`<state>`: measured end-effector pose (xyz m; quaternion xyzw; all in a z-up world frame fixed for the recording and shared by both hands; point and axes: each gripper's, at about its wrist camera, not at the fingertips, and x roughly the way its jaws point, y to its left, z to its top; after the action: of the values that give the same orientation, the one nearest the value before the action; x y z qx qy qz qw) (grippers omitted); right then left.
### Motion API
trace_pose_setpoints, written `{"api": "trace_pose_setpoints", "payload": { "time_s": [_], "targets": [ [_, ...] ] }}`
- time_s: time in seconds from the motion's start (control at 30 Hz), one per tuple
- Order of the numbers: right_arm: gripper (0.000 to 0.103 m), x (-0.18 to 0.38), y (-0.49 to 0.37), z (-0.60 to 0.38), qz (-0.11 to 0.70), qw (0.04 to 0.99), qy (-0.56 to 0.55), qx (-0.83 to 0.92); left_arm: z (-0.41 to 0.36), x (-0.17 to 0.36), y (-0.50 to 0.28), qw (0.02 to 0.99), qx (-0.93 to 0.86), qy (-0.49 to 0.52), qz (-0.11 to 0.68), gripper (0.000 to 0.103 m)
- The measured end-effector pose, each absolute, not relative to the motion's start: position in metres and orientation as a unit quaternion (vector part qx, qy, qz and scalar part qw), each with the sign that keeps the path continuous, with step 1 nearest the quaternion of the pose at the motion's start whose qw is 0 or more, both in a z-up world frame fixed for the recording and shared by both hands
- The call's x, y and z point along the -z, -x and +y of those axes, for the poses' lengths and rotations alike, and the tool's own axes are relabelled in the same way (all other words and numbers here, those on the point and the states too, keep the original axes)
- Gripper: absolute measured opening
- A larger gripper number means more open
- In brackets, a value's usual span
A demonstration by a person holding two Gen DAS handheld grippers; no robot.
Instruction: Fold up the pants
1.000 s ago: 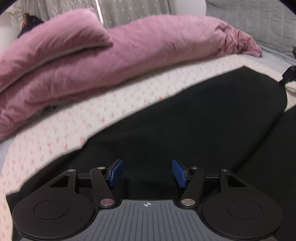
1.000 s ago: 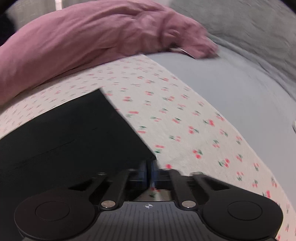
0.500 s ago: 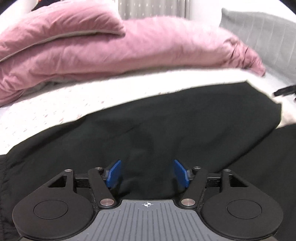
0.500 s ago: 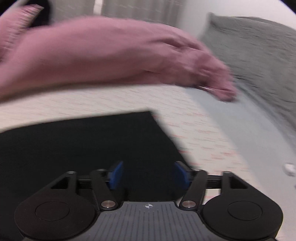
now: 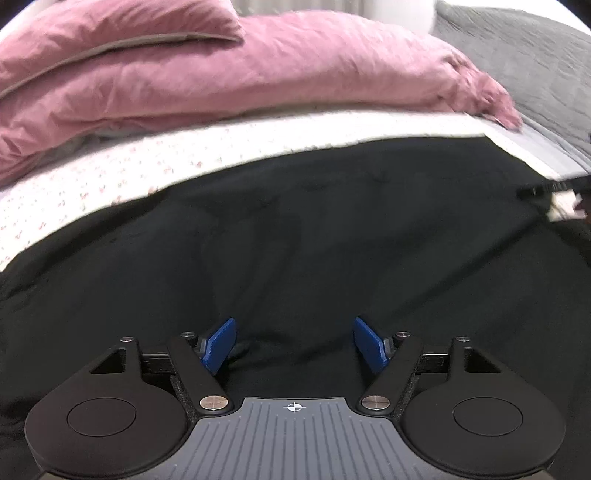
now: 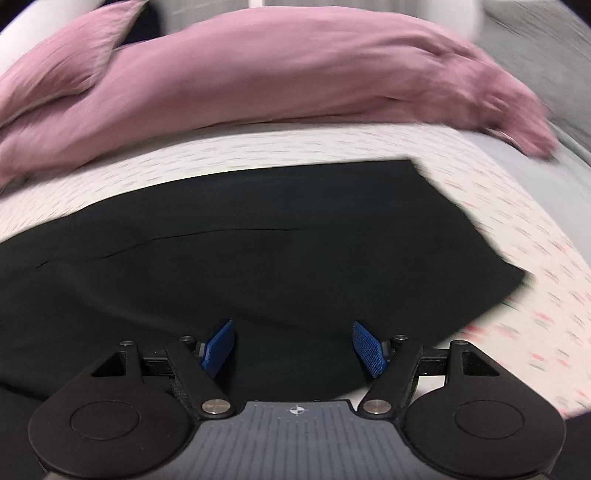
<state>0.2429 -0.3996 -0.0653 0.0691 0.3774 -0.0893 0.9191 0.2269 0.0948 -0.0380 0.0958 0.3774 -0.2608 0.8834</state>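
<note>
Black pants (image 5: pixel 332 236) lie spread flat on a white sheet with small red flowers (image 5: pixel 155 166). My left gripper (image 5: pixel 294 334) hovers low over the middle of the cloth. Its jaws are opening, its blue pads (image 5: pixel 218 343) stand wide apart, and only flat cloth lies under them. In the right wrist view, the pants (image 6: pixel 258 266) end in a straight hem with a corner at the right. My right gripper (image 6: pixel 293 338) is over the cloth near that end, open, with nothing pinched between its pads (image 6: pixel 369 347).
A pink duvet (image 5: pixel 277 70) and a pink pillow (image 5: pixel 110 29) are heaped along the far side of the bed. A grey quilt (image 5: pixel 535 55) lies at the far right. A grey sheet (image 6: pixel 546 177) borders the flowered one on the right.
My right gripper was shut at the pants' corner; it has let go, opened wide and moved left over the cloth. My left gripper's jaws have spread further, and it has shifted across the pants.
</note>
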Motion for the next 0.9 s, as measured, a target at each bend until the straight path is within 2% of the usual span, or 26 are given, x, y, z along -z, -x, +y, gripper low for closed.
{"api": "trace_pose_setpoints", "payload": {
  "time_s": [0.17, 0.3, 0.4, 0.53, 0.7, 0.9],
  "targets": [
    [0.072, 0.062, -0.224, -0.451, 0.396, 0.895, -0.047, 0.198, 0.13, 0.032, -0.207, 0.867, 0.258, -0.127, 0.408, 0.074],
    [0.073, 0.046, -0.217, -0.448, 0.388, 0.9, -0.052, 0.192, 0.155, 0.018, -0.196, 0.874, 0.238, -0.137, 0.401, 0.074],
    [0.076, 0.037, -0.223, -0.424, 0.377, 0.91, -0.053, 0.161, 0.17, 0.003, -0.194, 0.889, 0.221, -0.136, 0.379, 0.081],
    [0.079, 0.024, -0.244, -0.38, 0.376, 0.92, -0.036, 0.106, 0.185, -0.009, -0.211, 0.905, 0.186, -0.135, 0.359, 0.084],
    [0.084, 0.013, -0.285, -0.324, 0.381, 0.924, -0.009, 0.034, 0.199, -0.011, -0.246, 0.91, 0.137, -0.159, 0.357, 0.084],
    [0.085, 0.008, -0.326, -0.268, 0.388, 0.921, 0.008, -0.035, 0.208, -0.008, -0.29, 0.912, 0.114, -0.172, 0.354, 0.084]
  ]
}}
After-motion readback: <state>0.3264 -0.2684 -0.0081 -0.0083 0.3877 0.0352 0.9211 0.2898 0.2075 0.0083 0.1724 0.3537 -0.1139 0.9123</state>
